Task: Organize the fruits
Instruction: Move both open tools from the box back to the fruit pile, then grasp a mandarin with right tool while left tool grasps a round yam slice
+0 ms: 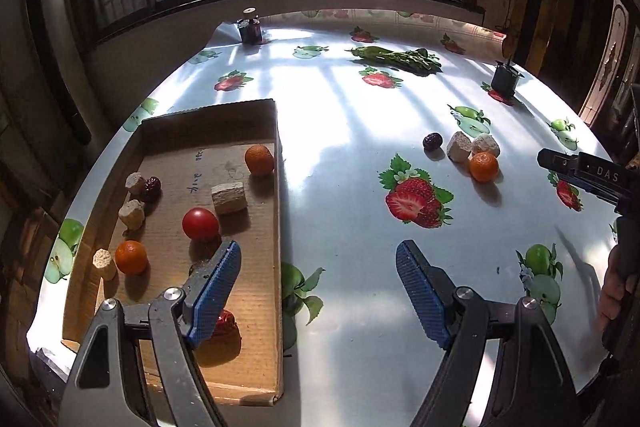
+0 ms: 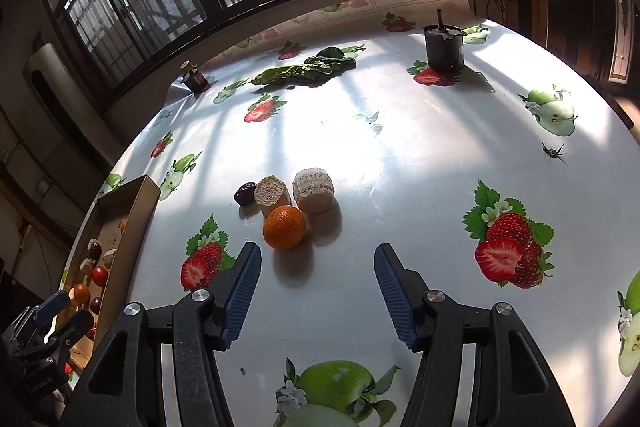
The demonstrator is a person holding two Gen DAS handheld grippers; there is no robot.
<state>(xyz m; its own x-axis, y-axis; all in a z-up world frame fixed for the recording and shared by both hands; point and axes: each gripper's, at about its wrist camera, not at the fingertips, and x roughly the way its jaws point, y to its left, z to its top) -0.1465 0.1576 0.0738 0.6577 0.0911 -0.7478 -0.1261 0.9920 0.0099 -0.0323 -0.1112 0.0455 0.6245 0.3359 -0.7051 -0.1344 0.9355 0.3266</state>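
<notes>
A cardboard tray [image 1: 276, 211] lies on the table's left. It holds two tangerines [image 1: 259, 159], a red tomato [image 1: 201, 224], dark dates [image 1: 152, 188], several beige cork-like chunks [image 1: 227, 198] and a red fruit [image 1: 225, 323] half hidden behind my left finger. My left gripper [image 1: 320, 279] is open and empty over the tray's right wall. On the cloth lie a tangerine [image 2: 284, 227], two beige chunks [image 2: 314, 190] and a dark date [image 2: 245, 193]. My right gripper [image 2: 318, 281] is open and empty, just short of the tangerine.
The round table has a glossy fruit-print cloth [image 2: 400, 155]. At the back lie leafy greens [image 2: 308, 69], a dark jar [image 2: 196, 78] and a black cup [image 2: 444, 47]. A window runs behind. The tray [image 2: 132, 223] shows at the left of the right wrist view.
</notes>
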